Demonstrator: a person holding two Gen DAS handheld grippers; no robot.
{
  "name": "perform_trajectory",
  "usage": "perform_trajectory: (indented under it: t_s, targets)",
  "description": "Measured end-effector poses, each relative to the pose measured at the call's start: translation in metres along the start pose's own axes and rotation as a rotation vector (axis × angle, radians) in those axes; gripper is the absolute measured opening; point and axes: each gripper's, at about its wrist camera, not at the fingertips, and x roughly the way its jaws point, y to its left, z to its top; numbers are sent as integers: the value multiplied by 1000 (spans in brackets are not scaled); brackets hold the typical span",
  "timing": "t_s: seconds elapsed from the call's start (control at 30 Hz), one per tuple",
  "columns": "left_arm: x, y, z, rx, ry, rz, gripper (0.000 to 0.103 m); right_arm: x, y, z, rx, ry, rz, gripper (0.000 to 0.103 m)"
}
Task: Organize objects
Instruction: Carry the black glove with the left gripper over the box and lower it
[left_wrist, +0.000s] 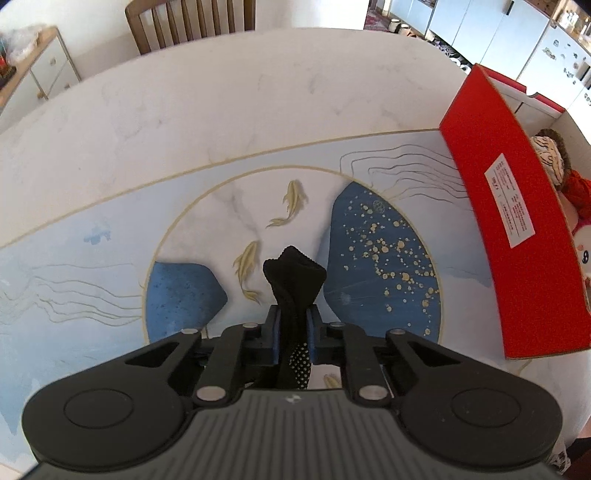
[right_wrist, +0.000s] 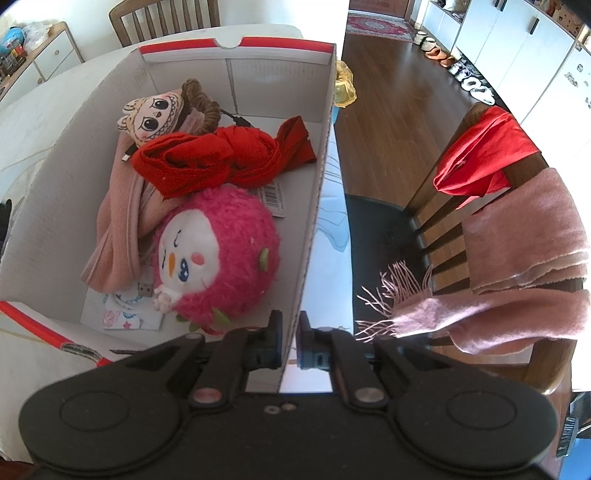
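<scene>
**Sock Gripped by Left Tongs, Box Wall Clamped by Right**

The left gripper (left_wrist: 293, 325) pointed steeply down over the table (left_wrist: 184, 122). Its blue pads (left_wrist: 276, 332) were pressed against a black sock (left_wrist: 293, 280), which stood bunched up between them — white grip dots showed on the part nearest the camera. The sock was over the round fish-and-blue pattern of the table mat (left_wrist: 92, 258), apart from the red box (left_wrist: 517, 229) at the right edge of that view.

The right gripper (right_wrist: 290, 341) was closed on the box's thin side wall, one pad inside, one outside. Inside the box lay a pink plush toy (right_wrist: 221, 254), a red cloth (right_wrist: 221, 158), a pink garment (right_wrist: 118, 236) and a small doll (right_wrist: 155, 114). Beside the table stood a chair (right_wrist: 436, 206) draped with a pink scarf (right_wrist: 517, 266) and a red garment (right_wrist: 480, 155).
</scene>
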Motion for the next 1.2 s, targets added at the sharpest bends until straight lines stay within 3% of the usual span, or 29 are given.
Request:
perform_trajectory:
  t_s: [0.3, 0.53, 0.8, 1.2]
  targets:
    - [-37, -10, 5, 12, -48, -7, 11, 0, 1, 0, -4, 0, -2, 6]
    - [-85, -33, 18, 75, -103, -66, 11, 0, 1, 0, -5, 0, -2, 6]
    - [-125, -92, 42, 221, -160, -166, 11, -1, 1, 0, -5, 0, -2, 6]
    - [-135, -198, 87, 365, -157, -314, 12, -2, 0, 0, -3, -3, -2, 6]
